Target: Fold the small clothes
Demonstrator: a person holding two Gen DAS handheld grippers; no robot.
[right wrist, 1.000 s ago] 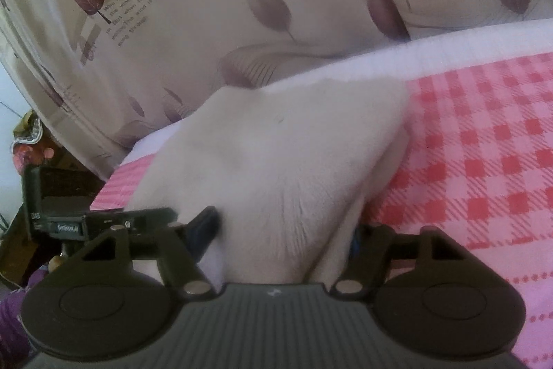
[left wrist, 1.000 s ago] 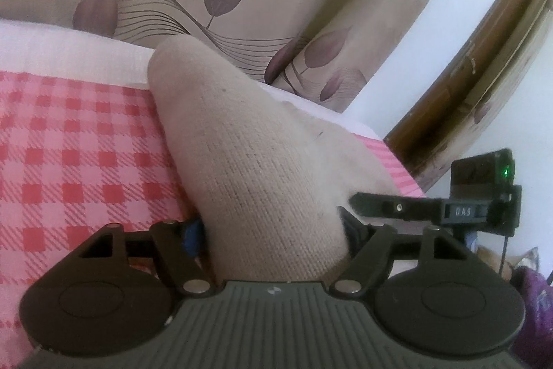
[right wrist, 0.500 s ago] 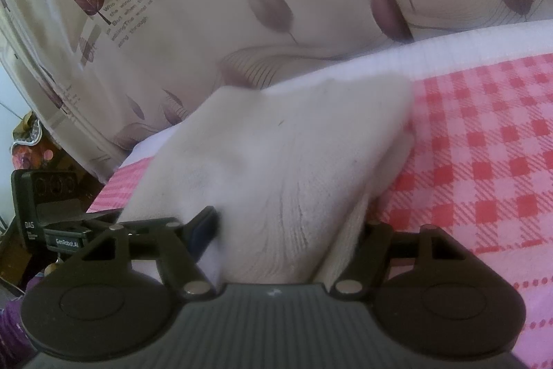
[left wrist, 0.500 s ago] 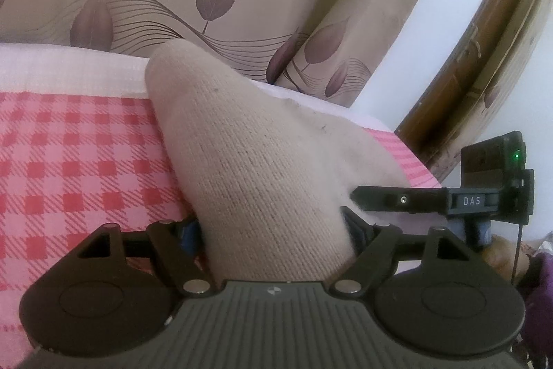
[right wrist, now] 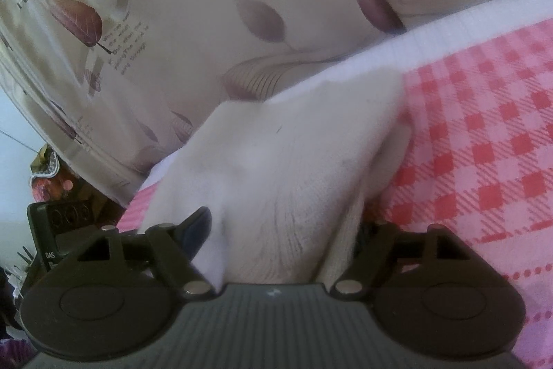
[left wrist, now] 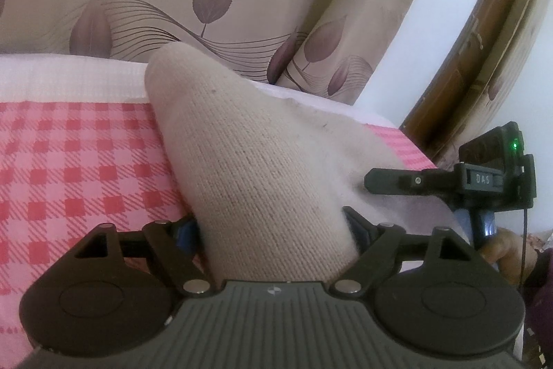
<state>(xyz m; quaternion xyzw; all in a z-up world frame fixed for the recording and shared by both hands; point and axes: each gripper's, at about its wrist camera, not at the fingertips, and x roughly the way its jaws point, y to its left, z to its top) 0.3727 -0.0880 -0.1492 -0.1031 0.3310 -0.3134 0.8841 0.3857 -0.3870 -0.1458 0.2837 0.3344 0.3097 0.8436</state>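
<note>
The left gripper (left wrist: 273, 227) has its jaws spreading apart, and the beige knit cloth (left wrist: 249, 161) fills the gap between them. The right gripper (right wrist: 280, 230) is spreading too, with the same cloth (right wrist: 293, 161) between its jaws. Whether the pads press the cloth at this moment, I cannot tell. Ahead of both grippers the cloth lies doubled on the checked sheet (left wrist: 69, 178), its far corner near the white border. One fold seems laid down; I judge the release is under way, and more folds may remain.
</note>
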